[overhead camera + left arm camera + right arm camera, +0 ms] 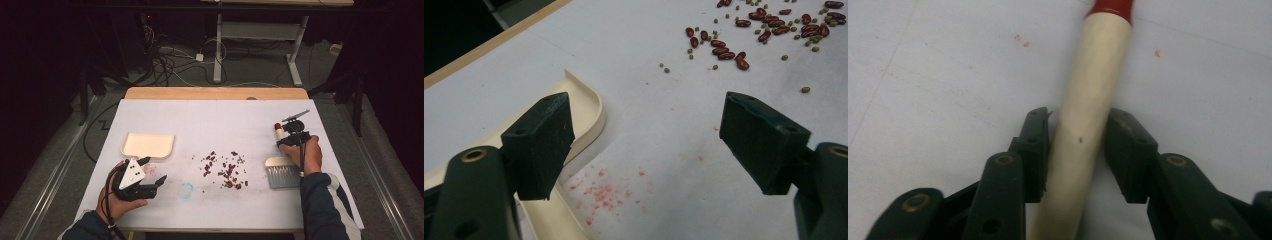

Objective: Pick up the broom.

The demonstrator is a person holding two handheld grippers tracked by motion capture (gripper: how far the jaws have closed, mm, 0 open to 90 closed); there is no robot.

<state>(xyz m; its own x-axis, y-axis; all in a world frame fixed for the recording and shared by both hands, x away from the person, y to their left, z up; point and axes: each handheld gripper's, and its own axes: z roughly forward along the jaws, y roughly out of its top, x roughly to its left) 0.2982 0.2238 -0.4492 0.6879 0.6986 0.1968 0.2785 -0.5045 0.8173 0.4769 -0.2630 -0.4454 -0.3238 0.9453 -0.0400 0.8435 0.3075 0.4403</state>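
Note:
A brush lies at the right of the white table, its grey bristles (282, 176) toward me and its pale wooden handle (1094, 70) ending in a red tip. My right gripper (1077, 127) is shut on that handle, one pad pressed against each side; in the high view it (287, 140) sits just behind the bristles. A cream dustpan (147, 145) rests at the left, its curved rim (591, 107) beside my left jaw. My left gripper (155, 170) (649, 120) hovers open and holds nothing. Red and small green beans (225, 170) (769, 27) lie scattered mid-table.
Pink specks (604, 192) stain the sheet by the dustpan, and a faint blue smear (186, 190) marks it near the front. The wooden table edge (215, 93) runs along the back; cables and a desk frame are on the floor beyond.

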